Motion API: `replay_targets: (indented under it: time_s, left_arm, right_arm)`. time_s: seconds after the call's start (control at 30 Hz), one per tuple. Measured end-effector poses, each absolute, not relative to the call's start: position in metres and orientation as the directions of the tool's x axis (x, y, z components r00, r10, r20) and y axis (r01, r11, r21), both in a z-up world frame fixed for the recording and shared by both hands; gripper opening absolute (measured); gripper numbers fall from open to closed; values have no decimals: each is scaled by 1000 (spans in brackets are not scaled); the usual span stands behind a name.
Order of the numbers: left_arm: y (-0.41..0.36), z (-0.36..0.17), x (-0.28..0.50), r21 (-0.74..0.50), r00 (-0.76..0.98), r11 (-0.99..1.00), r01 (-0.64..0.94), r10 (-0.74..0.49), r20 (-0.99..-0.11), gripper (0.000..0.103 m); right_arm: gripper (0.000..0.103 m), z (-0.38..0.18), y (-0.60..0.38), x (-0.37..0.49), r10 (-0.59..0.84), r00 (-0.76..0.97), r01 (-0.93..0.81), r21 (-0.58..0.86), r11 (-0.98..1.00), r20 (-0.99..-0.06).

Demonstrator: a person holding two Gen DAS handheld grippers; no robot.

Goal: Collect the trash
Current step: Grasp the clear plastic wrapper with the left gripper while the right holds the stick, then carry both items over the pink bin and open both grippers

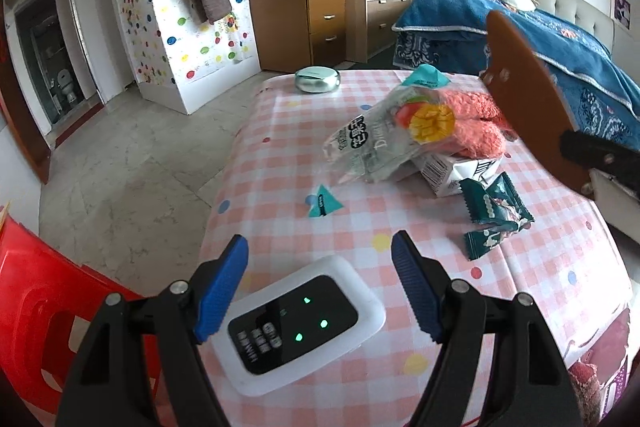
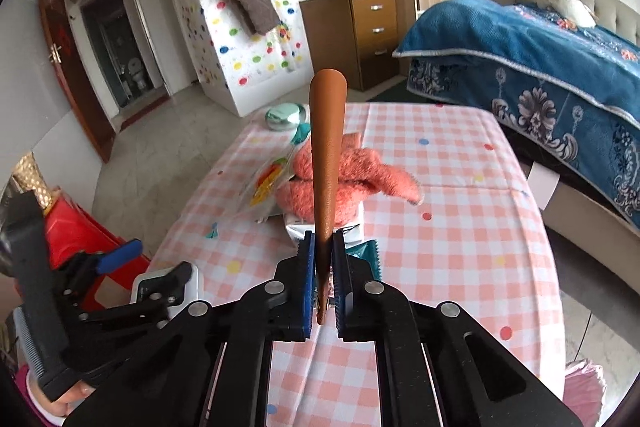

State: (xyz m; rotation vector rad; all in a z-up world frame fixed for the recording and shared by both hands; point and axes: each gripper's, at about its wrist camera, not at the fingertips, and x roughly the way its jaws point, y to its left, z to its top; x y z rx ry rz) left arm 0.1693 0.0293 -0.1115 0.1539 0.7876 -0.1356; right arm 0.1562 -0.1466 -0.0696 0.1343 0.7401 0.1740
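Observation:
My right gripper is shut on the lower end of a brown flat leather-like piece, which sticks up and forward over the table; in the left wrist view this brown piece hangs at the right. Under it lies a pile: a clear fruit-print snack bag, fluffy orange socks, a white carton and green wrappers. A teal triangular scrap lies apart on the cloth. My left gripper is open, its blue fingers on either side of a white device with green lights, not touching it.
The table wears a pink checked cloth. A round metal tin sits at its far edge. A red plastic stool stands to the left, a bed with a blue cover to the right, wooden drawers behind.

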Motion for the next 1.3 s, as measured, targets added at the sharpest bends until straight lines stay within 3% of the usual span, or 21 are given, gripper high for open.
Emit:
replay_targets:
  time_s: [0.37,0.47,0.57,0.63,0.67,0.73,0.97,1.3]
  left_arm:
    - [-12,-122,217,180,673,959,220,-16,-739,69]
    - [-16,-124,226,172,666,961,218,-18,-745,62]
    - [-21,-125,234,174,665,959,224,-21,-746,48]
    - [-22,-124,234,178,672,956,234,-26,-740,25]
    - [-22,-123,231,179,679,956,233,-28,-733,20]
    - [-18,-114,223,182,715,958,222,-33,-698,0]
    - [7,-67,175,49,770,973,227,-148,-621,0]
    - [-19,-65,94,-113,688,929,352,-338,-642,0]
  right_arm:
    - [8,-60,-164,150,216,746,-111,202,973,-630]
    - [8,-61,-171,151,216,744,-104,210,972,-632]
    - [8,-62,-173,148,208,742,-95,207,974,-637]
    - [8,-62,-175,146,208,743,-95,208,974,-637]
    - [8,-62,-176,145,209,743,-95,209,973,-636]
    - [8,-59,-180,137,209,750,-92,214,973,-628]
    - [8,-50,-188,113,205,772,-87,220,972,-601]
    - [8,-65,-205,65,201,737,-56,238,970,-646]
